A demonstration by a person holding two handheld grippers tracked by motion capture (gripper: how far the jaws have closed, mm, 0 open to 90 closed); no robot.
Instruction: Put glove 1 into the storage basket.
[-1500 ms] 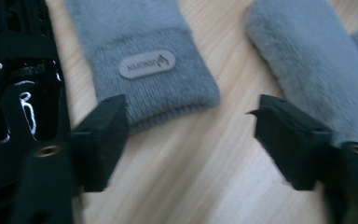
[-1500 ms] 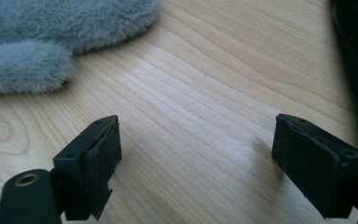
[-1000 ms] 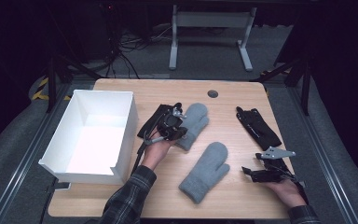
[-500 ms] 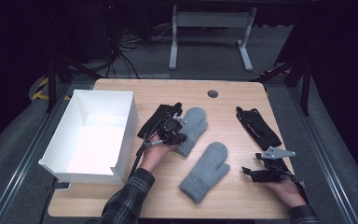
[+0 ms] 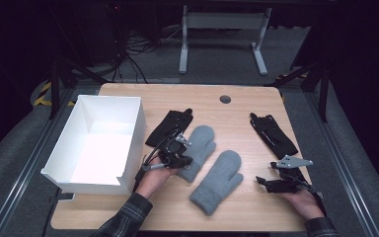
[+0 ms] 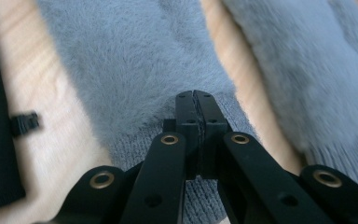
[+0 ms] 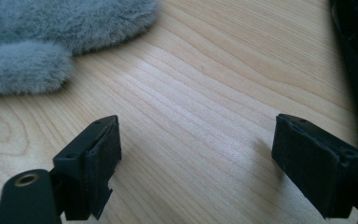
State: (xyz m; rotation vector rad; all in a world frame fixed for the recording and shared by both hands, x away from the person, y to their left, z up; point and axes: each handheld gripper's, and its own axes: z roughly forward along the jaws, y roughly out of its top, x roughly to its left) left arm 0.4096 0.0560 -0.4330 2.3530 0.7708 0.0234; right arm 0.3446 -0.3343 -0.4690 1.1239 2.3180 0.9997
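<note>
Two grey fuzzy mittens lie mid-table: the left mitten (image 5: 201, 142) and the right mitten (image 5: 217, 180). My left gripper (image 5: 183, 160) is shut on the left mitten near its knitted cuff. In the left gripper view, the gripper (image 6: 196, 100) has its jaws pressed together over that mitten (image 6: 121, 60), with the other mitten (image 6: 317, 70) to its right. My right gripper (image 5: 262, 181) rests open near the table's front right. Bare wood lies between its jaws (image 7: 196, 140), and the right mitten's tip (image 7: 51, 28) is at the upper left.
A white open box (image 5: 134, 140) stands at the table's left. One black glove (image 5: 165, 126) lies between the box and the left mitten, and another black glove (image 5: 272, 134) lies at the right, just beyond my right gripper. A round cable hole (image 5: 225, 98) is near the far edge.
My left gripper has drawn back toward the person, and the left mitten has slid with it. The right gripper has stayed put.
</note>
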